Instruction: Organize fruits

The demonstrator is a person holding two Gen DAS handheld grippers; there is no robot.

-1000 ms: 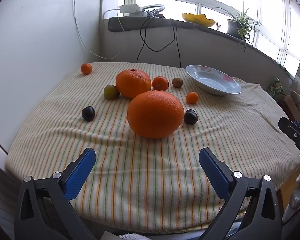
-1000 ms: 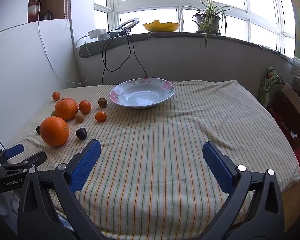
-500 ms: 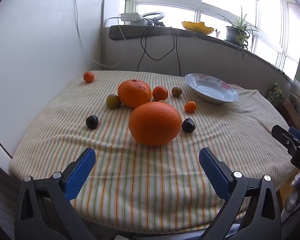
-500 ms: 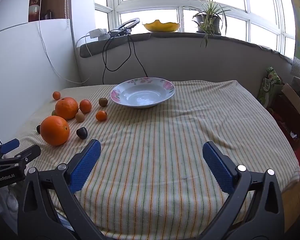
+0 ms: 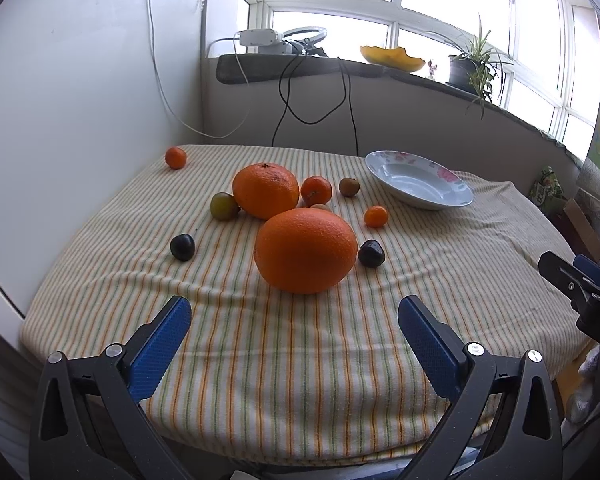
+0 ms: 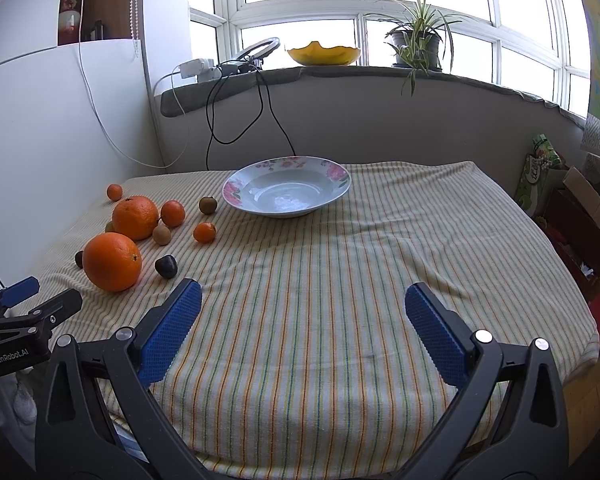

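Both tongs, left tongs (image 5: 294, 338) and right tongs (image 6: 302, 330), gape wide and hold nothing. Beyond them, left of the plate (image 6: 342, 190), lie two oranges (image 5: 306, 250), three tangerines (image 5: 316, 190), two dark plums (image 5: 371, 253) and three small brownish-green fruits (image 5: 224, 206). Since a second ago the left view has backed off slightly. A striped cloth (image 6: 340, 280) covers the bench; windows stand behind.

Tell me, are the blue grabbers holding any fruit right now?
No, nothing is held. The left gripper and right gripper are both open, above the striped cloth, short of the big orange.
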